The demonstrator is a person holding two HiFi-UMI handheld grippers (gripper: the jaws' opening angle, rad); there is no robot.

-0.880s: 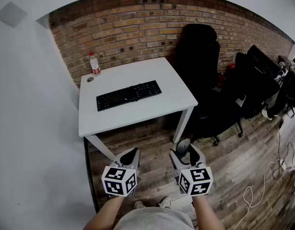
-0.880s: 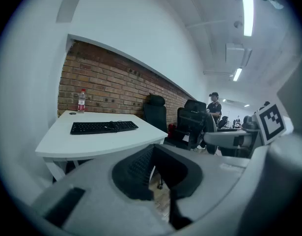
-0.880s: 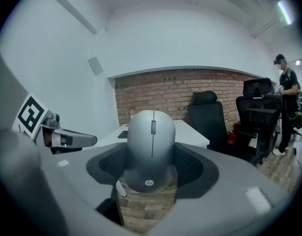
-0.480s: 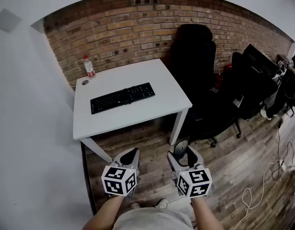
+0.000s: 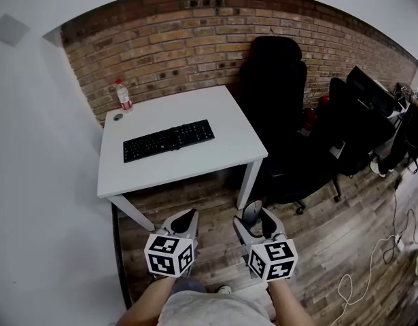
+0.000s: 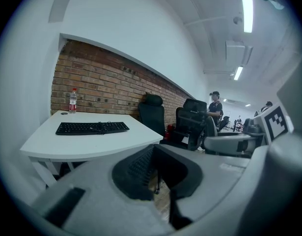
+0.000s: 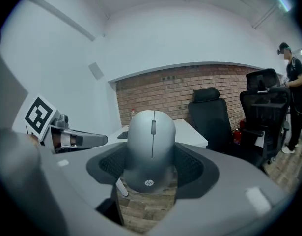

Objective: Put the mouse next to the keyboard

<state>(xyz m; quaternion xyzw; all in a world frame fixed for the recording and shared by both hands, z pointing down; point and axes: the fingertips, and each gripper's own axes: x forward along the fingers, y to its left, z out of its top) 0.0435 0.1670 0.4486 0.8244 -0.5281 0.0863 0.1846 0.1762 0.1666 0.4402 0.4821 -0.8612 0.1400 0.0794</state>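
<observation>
Grey mouse (image 7: 151,132), hp logo (image 7: 149,183), right hand-held gripper (image 7: 151,162)

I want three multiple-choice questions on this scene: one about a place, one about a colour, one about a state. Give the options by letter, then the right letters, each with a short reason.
1. Where does the keyboard lie?
A. On the floor
B. On the table
C. On a chair

2. What colour is the mouse?
A. Grey
B. Red
C. White

3. What is the state of the right gripper?
A. Open and empty
B. Shut with nothing in it
C. Gripping the mouse

Answers: 1 B, the head view shows it on the white top. 2 A, its grey shell fills the right gripper view. 3 C, both pads press its sides.
</observation>
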